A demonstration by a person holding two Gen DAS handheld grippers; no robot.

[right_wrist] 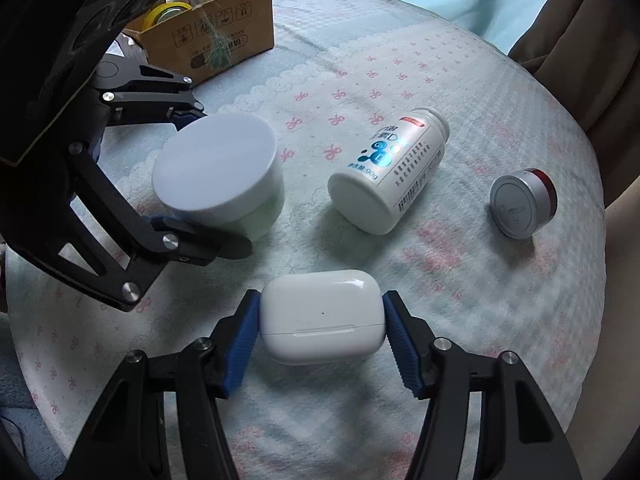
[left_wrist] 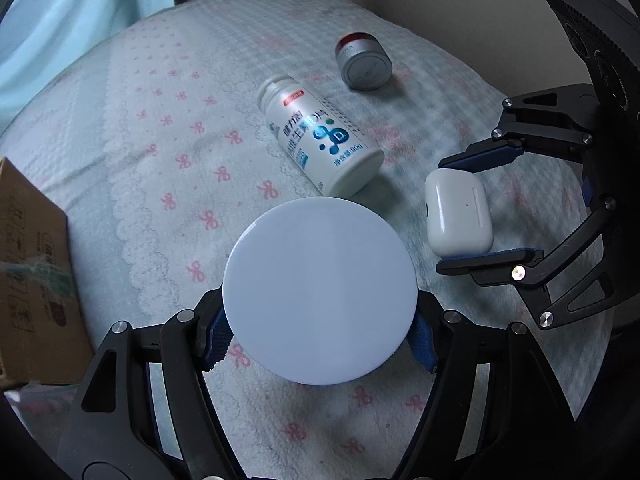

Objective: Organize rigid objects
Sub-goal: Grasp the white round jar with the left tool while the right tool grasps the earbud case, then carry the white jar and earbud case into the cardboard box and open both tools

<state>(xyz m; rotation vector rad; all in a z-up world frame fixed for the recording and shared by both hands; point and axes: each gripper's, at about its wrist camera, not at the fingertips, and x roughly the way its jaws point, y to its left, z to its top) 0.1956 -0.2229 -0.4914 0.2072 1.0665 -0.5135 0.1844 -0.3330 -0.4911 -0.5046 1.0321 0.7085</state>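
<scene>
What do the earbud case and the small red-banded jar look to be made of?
Earbud case, gripped by the right gripper: glossy white hard plastic, judging by its sharp highlights and hinge seam. Small jar, lying on its side: brushed silver lid, metal or metallised plastic, unclear which; the red band looks glossy, possibly glass or plastic.

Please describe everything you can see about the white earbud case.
The earbud case is a small, glossy white plastic box with rounded corners, a thin lid seam and a tiny dot on its front. It is closed. The right claw grips it, a blue pad pressed on each end, over the patterned cloth.
</scene>
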